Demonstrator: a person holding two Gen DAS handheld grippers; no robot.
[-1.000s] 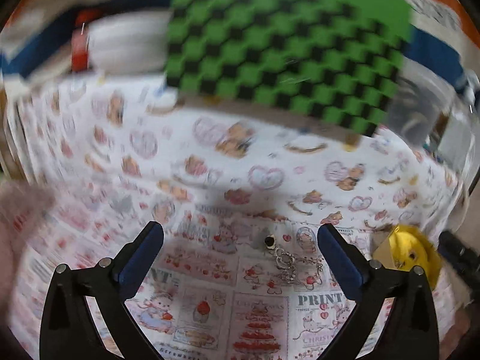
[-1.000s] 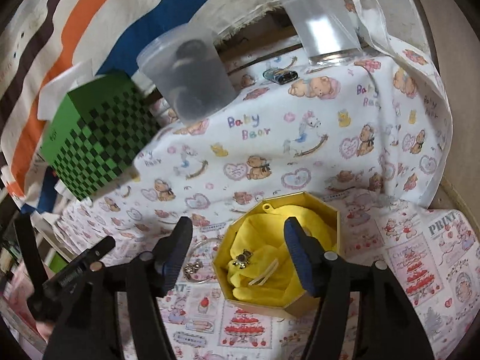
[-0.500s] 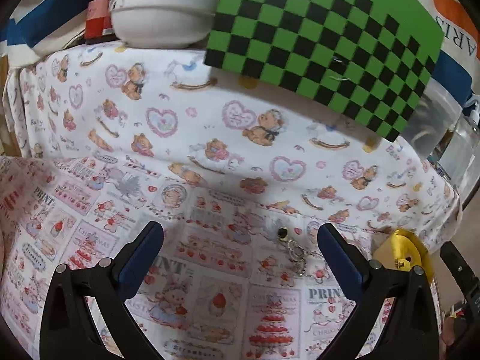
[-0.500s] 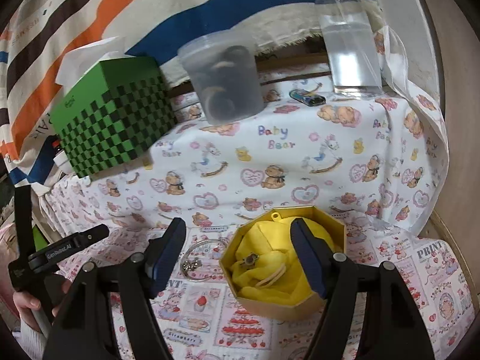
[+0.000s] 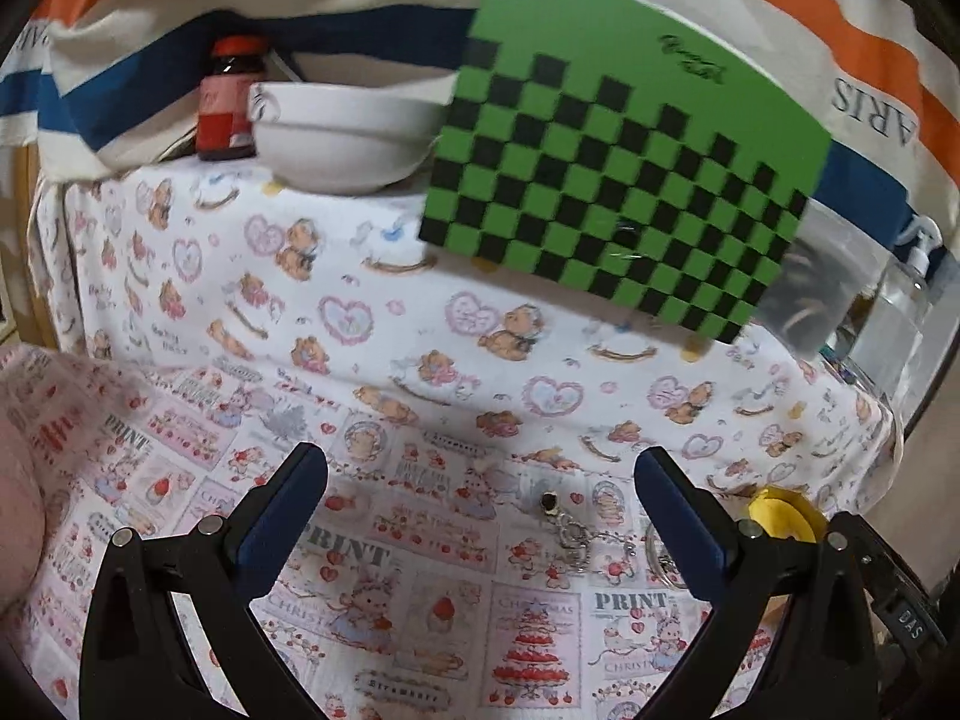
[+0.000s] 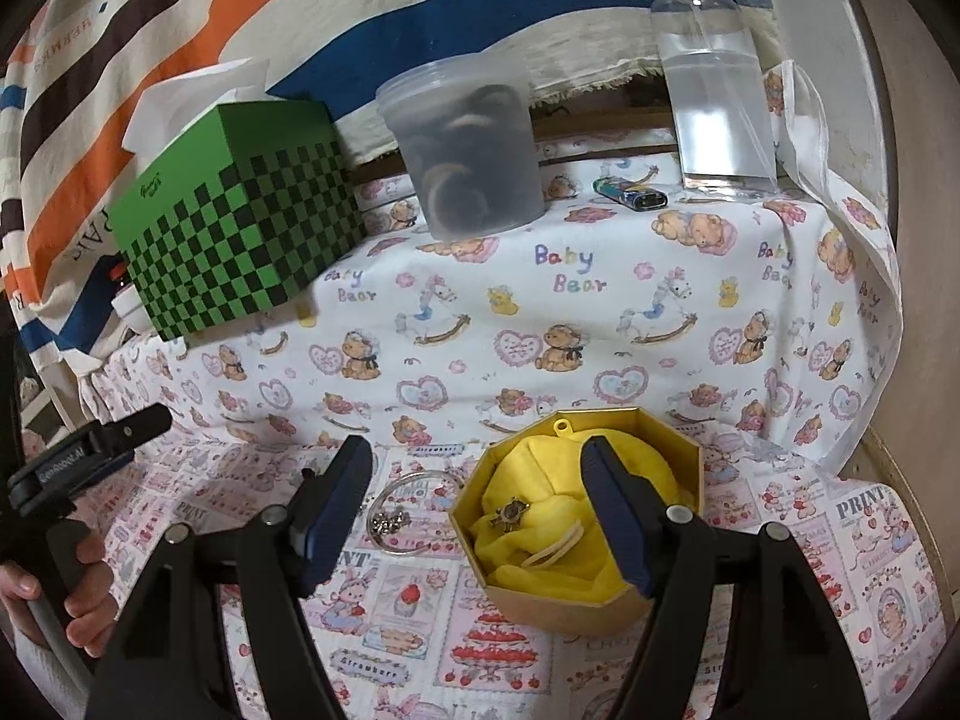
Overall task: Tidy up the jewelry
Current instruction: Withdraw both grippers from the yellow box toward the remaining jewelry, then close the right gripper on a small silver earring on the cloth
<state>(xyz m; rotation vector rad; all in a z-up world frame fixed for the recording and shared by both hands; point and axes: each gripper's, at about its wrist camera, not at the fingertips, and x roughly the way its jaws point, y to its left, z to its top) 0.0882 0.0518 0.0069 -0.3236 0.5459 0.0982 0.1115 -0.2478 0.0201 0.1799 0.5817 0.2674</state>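
Note:
A yellow octagonal jewelry box (image 6: 684, 456) with yellow lining stands open on the printed cloth; a small metal charm (image 6: 510, 513) and a pale band (image 6: 555, 546) lie inside. It shows at the right edge of the left wrist view (image 5: 780, 519). A silver chain with a dark bead (image 5: 567, 525) and a thin bangle (image 6: 414, 513) lie on the cloth left of the box. My left gripper (image 5: 480, 510) is open and empty, above the cloth near the chain. My right gripper (image 6: 480, 492) is open and empty, its right finger over the box.
A green checkered tissue box (image 6: 240, 222), a frosted plastic tub (image 6: 474, 150), a clear pump bottle (image 6: 714, 102) and a lighter (image 6: 630, 195) stand on the raised shelf behind. A white bowl (image 5: 342, 138) and a red-capped bottle (image 5: 231, 102) stand at its left.
Both grippers have drawn back and tilted up, so more of the shelf and backdrop shows. The jewelry and the box have not moved. Both grippers stay open.

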